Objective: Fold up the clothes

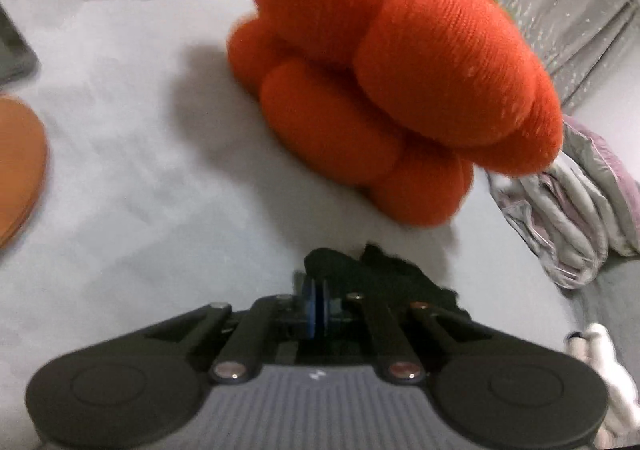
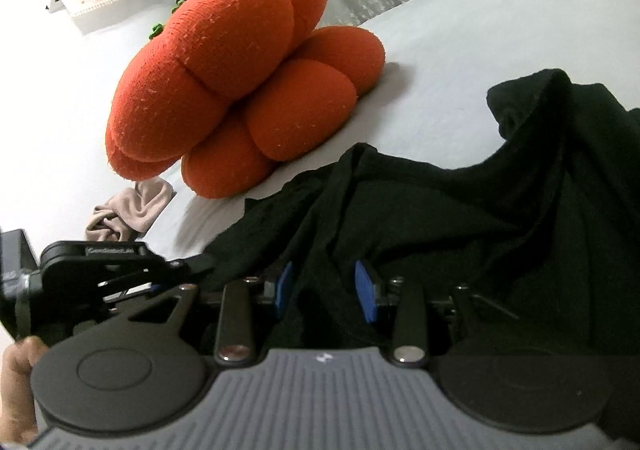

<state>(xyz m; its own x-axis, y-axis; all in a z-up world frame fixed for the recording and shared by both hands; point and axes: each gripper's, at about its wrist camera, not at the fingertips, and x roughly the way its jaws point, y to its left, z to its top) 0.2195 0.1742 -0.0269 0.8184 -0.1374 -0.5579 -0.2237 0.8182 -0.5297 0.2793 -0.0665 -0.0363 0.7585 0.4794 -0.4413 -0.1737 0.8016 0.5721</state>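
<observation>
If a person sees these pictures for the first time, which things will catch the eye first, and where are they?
First comes the big orange pumpkin cushion, sitting on the pale bed sheet beyond both tongs. Next is the black garment, crumpled in the foreground with a thick fold bunched between the right tongs.

Small white logo mark on grey ribbed housing of left gripper [image 1: 315, 300] and of right gripper [image 2: 326, 288]; shape unreadable. Embossed lettering on left gripper's black body in right wrist view; blurred, illegible. No other text.
</observation>
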